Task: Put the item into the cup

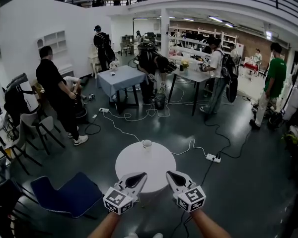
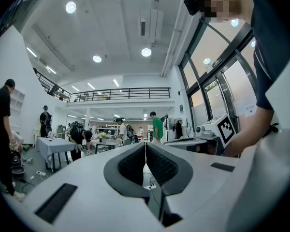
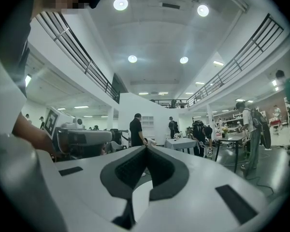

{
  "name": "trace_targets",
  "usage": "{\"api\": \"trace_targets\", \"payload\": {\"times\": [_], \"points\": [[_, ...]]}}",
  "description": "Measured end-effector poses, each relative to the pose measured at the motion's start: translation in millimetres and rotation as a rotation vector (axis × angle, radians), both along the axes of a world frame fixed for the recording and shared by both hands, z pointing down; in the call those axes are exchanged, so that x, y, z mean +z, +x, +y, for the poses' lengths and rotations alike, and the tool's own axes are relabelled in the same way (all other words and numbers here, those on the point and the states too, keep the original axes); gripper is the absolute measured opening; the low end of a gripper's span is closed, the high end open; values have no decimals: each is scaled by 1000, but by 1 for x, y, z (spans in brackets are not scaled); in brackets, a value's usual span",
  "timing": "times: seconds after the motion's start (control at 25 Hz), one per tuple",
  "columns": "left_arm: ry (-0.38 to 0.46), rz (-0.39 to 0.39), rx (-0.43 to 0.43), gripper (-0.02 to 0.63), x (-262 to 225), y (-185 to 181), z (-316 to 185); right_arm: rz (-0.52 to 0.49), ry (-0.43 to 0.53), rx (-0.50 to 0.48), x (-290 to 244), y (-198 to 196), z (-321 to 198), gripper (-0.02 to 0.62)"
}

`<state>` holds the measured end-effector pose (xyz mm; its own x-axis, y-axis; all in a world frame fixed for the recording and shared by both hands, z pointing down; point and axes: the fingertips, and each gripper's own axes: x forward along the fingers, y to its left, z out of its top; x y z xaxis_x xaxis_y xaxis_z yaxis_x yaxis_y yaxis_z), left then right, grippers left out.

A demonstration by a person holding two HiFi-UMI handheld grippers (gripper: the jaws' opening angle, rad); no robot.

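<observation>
Head view, cup (image 1: 147, 144): upright at far edge of round white table (image 1: 139, 165), roughly centred ahead of both grippers.
Head view, left gripper (image 1: 143, 174): held level over near edge of table, jaws pressed together, nothing between them.
Head view, right gripper (image 1: 169, 173): just beside left gripper, level, jaws likewise closed and empty.
Head view, cup relative to fingers: well apart from both sets of tips, bare table top between, touching neither.
Head view, cup contents: too small to tell.
Left gripper view, left gripper (image 2: 145, 145): jaws meeting along a thin seam, gripping nothing.
Right gripper view, right gripper (image 3: 146, 148): jaws closed tip to tip, empty.
</observation>
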<state>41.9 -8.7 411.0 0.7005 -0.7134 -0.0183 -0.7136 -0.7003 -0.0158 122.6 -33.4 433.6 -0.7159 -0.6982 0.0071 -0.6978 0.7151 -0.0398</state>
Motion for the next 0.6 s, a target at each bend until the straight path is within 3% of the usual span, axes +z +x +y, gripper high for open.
{"api": "trace_targets", "payload": {"times": [0.6], "points": [[-22, 1, 8, 18, 3, -60, -8, 29, -1, 7, -7, -51, -13, 15]]}}
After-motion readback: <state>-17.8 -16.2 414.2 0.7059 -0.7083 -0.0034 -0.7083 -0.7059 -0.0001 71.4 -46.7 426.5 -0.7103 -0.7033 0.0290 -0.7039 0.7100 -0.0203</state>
